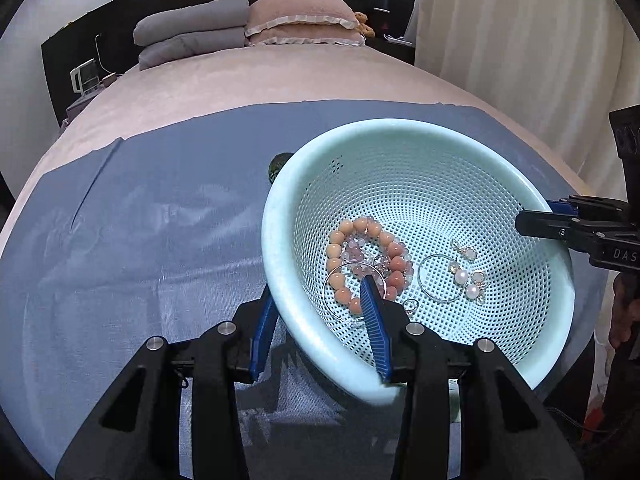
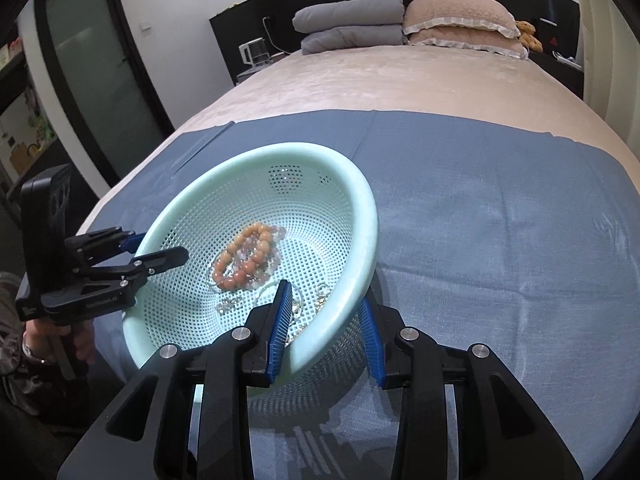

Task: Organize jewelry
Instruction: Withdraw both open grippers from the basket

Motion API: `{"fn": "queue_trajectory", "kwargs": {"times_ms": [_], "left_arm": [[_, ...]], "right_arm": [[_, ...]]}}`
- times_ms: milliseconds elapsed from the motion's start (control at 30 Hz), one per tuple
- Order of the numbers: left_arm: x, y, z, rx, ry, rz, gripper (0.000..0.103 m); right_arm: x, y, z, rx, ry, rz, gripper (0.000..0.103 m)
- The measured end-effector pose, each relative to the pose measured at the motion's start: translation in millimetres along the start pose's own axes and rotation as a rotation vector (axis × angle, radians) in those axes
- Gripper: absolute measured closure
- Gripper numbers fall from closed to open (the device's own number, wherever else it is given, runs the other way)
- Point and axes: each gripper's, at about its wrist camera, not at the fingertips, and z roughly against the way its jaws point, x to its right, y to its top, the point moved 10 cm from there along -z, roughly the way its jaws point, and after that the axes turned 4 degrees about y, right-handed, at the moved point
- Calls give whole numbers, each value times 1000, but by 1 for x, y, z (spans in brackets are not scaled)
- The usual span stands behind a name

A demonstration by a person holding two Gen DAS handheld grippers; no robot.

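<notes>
A pale green perforated basket [image 1: 400,136] is held tilted above a blue cloth on the bed. My left gripper [image 1: 320,300] is shut on its left rim, one finger inside, one outside. My right gripper [image 2: 326,304] is shut on the opposite rim [image 2: 372,232]. Inside lie a peach bead bracelet [image 1: 368,258], a pink bead bracelet [image 1: 360,246], thin silver bangles [image 1: 440,278] and pearl earrings [image 1: 466,280]. The bead bracelets also show in the right wrist view [image 2: 248,256]. A dark green object [image 1: 278,164] lies just behind the basket.
The blue cloth [image 2: 500,220] covers the near part of a beige bed [image 1: 280,76]. Grey folded quilts [image 1: 192,32] and pink pillows [image 1: 304,20] lie at the headboard. A door [image 2: 100,72] stands at left, curtains [image 1: 520,40] at right.
</notes>
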Motion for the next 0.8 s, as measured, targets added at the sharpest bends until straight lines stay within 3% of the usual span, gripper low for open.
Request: {"fn": "queue_trajectory", "kwargs": {"times_ms": [133, 267, 333, 400, 467, 533, 600, 667, 800], "left_arm": [[2, -3, 4, 13, 12, -13, 59], [2, -4, 4, 25, 30, -18, 37], [-1, -5, 5, 25, 42, -12, 31], [-4, -6, 6, 30, 52, 2, 27], [-7, -8, 10, 39, 68, 15, 15], [-11, -8, 17, 62, 89, 18, 10], [-10, -7, 26, 101, 116, -14, 8], [-7, -8, 38, 149, 149, -55, 6], [-1, -13, 60, 217, 193, -76, 6]], "right_arm": [[-1, -4, -4, 4, -4, -11, 70], [1, -9, -6, 5, -13, -17, 70], [1, -12, -5, 8, -16, -15, 64], [3, -13, -2, 19, -38, -11, 47], [4, -14, 1, 26, -39, -11, 46], [4, -17, 3, 36, -37, -14, 41], [5, -19, 7, 56, -53, -10, 27], [5, -22, 13, 86, -67, -4, 19], [4, -29, 28, 148, -89, -4, 16]]}}
